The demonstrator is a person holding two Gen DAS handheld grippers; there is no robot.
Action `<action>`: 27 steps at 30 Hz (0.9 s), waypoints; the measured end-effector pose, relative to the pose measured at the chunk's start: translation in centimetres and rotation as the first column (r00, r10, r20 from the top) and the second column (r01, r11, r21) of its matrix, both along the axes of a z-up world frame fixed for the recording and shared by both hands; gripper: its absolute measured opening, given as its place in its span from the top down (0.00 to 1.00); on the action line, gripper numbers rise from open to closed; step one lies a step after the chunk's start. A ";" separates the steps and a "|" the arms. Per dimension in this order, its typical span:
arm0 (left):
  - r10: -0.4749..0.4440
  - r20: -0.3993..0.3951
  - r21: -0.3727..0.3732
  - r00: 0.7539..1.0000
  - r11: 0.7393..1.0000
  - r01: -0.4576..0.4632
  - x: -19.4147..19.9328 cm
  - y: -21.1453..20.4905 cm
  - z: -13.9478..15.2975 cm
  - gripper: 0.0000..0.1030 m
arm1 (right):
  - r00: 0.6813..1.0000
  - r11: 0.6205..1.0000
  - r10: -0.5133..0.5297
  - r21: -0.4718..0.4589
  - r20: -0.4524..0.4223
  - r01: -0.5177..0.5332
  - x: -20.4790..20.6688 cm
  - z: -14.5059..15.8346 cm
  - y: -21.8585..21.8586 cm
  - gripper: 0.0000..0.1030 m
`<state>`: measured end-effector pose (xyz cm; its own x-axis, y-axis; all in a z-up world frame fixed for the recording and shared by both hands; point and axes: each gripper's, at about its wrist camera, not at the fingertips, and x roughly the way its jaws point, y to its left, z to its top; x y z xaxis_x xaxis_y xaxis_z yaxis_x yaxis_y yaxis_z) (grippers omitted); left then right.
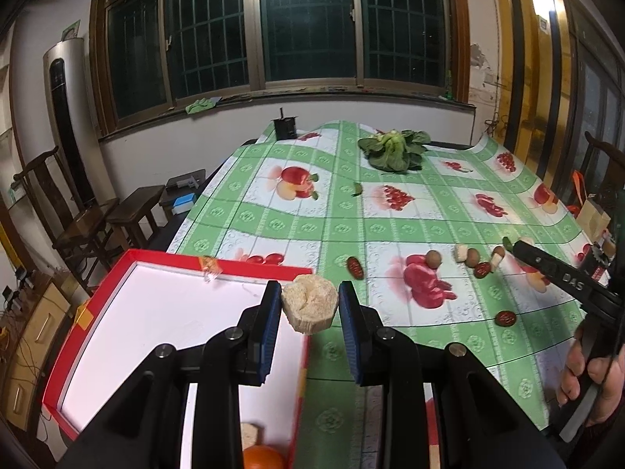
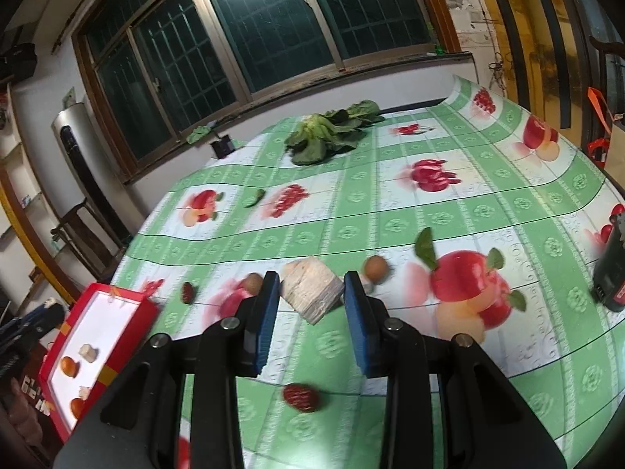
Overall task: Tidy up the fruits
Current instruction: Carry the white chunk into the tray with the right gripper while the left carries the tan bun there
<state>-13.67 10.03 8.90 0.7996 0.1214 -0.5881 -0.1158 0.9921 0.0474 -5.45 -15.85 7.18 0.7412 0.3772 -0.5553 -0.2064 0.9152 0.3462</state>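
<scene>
**Both grippers pinching pale cut chunks, red box at table's left**

Left wrist view: left gripper (image 1: 310, 306) holds a pale fibrous chunk (image 1: 309, 303) between its blue pads (image 1: 269, 328), both pads touching it. Chunk hangs over the right wall of the red box (image 1: 156, 262), white inside. In the box near the bottom edge: a small pale piece (image 1: 250, 434) & an orange (image 1: 263, 457), just beside each other. On the green fruit-print tablecloth (image 1: 332, 230), right of box: red dates (image 1: 355, 266), (image 1: 506, 317), a brown round fruit (image 1: 433, 258), more pale pieces & another brown one near the right gripper's black body (image 1: 562, 277). Leafy greens (image 1: 392, 148) far back. Person's hand (image 1: 590, 375) on the handle at right.

Right wrist view: right gripper (image 2: 312, 301) pinches a second pale chunk (image 2: 312, 289), pads against both sides; can't tell if it's lifted off the cloth. Brown round fruits sit just behind each finger (image 2: 377, 269), (image 2: 254, 282). A date (image 2: 301, 398) lies below, blurred; another (image 2: 188, 292) left. Red box (image 2: 134, 312) far left w/ oranges (image 2: 69, 365) & pale pieces inside. Greens (image 2: 332, 131) far back.
</scene>
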 end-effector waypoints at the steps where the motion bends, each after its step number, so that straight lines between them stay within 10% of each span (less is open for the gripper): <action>1: 0.006 -0.003 -0.001 1.000 1.000 -0.006 0.0 0.2 -0.1 0.72 | 1.000 1.000 0.011 0.009 0.006 -0.011 -0.3 0.1 0.4 0.66; 27: 0.188 -0.016 -0.011 0.982 0.982 -0.188 -1.5 8.6 -1.5 0.72 | 0.881 0.878 0.474 0.072 -0.005 -0.472 -6.1 0.3 19.2 0.65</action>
<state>-15.15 18.58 7.36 0.7545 0.2617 -0.6018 -0.2999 0.9532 0.0385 -11.52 3.31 7.49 0.4530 0.7166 -0.5303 -0.6004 0.6850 0.4127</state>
